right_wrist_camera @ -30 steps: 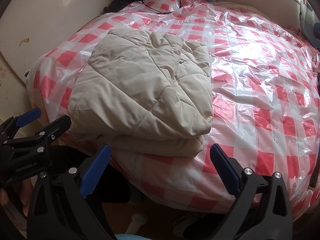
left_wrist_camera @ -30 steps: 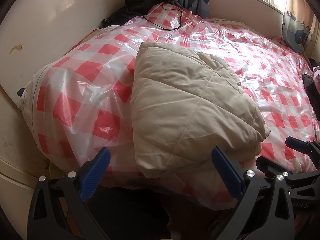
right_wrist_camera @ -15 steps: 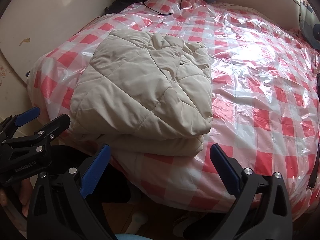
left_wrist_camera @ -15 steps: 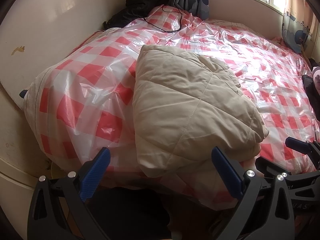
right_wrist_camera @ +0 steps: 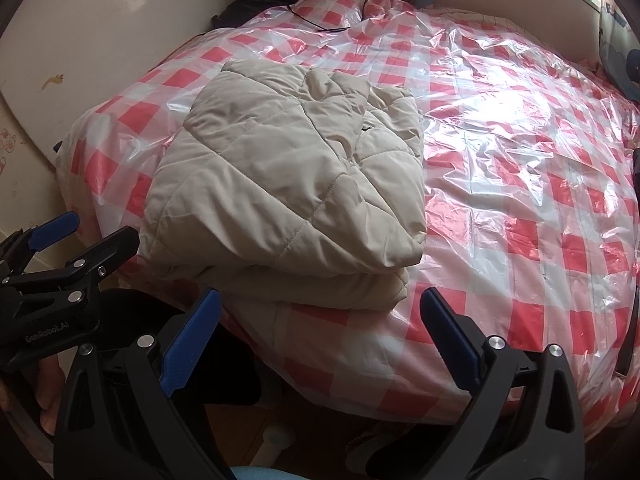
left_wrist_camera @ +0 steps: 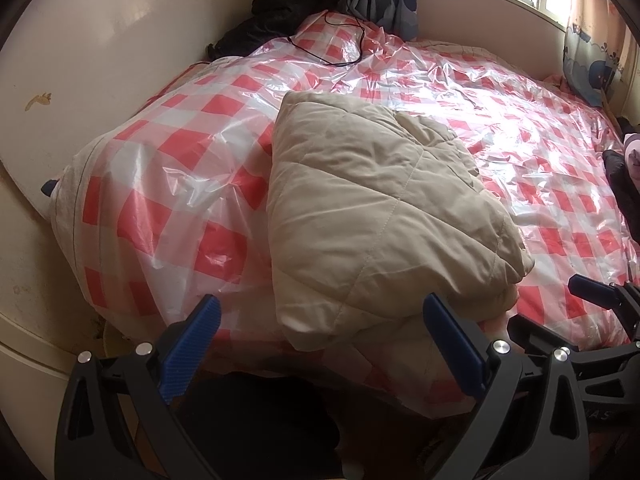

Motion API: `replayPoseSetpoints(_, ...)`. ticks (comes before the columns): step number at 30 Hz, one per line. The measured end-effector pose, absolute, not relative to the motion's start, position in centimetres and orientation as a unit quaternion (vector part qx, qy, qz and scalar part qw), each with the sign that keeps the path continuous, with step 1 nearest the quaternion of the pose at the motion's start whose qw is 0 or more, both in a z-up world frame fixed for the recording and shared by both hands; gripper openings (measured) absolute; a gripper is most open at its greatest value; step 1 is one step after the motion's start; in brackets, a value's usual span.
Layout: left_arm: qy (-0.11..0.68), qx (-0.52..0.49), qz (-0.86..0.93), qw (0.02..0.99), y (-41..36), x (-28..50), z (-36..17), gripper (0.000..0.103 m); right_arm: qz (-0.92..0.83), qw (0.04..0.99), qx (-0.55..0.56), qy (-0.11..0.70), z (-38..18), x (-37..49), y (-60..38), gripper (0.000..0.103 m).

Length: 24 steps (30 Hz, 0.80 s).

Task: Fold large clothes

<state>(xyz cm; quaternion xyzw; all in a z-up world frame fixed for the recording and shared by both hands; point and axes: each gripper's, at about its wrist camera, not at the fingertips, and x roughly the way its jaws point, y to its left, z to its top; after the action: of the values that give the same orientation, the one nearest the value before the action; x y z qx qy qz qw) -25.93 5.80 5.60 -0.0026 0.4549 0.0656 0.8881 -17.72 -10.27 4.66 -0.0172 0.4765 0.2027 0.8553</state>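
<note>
A beige quilted jacket (left_wrist_camera: 380, 216) lies folded in a thick stack on the near edge of the bed; it also shows in the right wrist view (right_wrist_camera: 292, 188). My left gripper (left_wrist_camera: 320, 324) is open and empty, just short of the jacket's near edge. My right gripper (right_wrist_camera: 320, 312) is open and empty, just short of the stack's front fold. Each gripper shows in the other's view: the right one (left_wrist_camera: 600, 300) at lower right, the left one (right_wrist_camera: 88, 232) at lower left.
The bed is covered by a red-and-white checked plastic sheet (right_wrist_camera: 520, 168). Dark clothes (left_wrist_camera: 280, 12) and a black cable (left_wrist_camera: 344, 48) lie at the far corner. A cream wall (left_wrist_camera: 100, 60) runs along the left. Dark items (left_wrist_camera: 624, 184) lie at the right edge.
Both views have drawn back and risen very slightly from the jacket. The jacket has not moved and both grippers stay open.
</note>
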Motion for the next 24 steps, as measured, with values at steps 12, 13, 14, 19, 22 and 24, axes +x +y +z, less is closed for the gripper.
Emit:
replayPoseSetpoints(12,0.474,0.001,0.064,0.878,5.6,-25.3,4.7,0.097,0.206,0.85,-0.013,0.485,4.0,-17.4,-10.6,0.096)
replayPoseSetpoints(13,0.46,-0.009,0.058,0.886,5.8,-25.6,4.9,0.097,0.206,0.849,-0.013,0.486,3.9,-17.4,-10.6,0.096)
replayPoseSetpoints(14,0.454,-0.012,0.06,0.889,6.0,-25.8,5.0,0.097,0.206,0.849,-0.012,0.487,3.8,-17.4,-10.6,0.096)
replayPoseSetpoints(19,0.451,0.003,0.064,0.89,5.8,-25.7,5.1,0.097,0.205,0.849,-0.01,0.487,3.7,-17.3,-10.8,0.096)
replayPoseSetpoints(22,0.472,-0.018,0.058,0.88,6.0,-25.2,4.7,0.097,0.206,0.85,-0.009,0.486,3.8,-17.3,-10.8,0.096)
replayPoseSetpoints(24,0.475,-0.016,0.062,0.878,5.9,-25.1,4.5,0.097,0.206,0.85,-0.012,0.485,3.9,-17.4,-10.7,0.096)
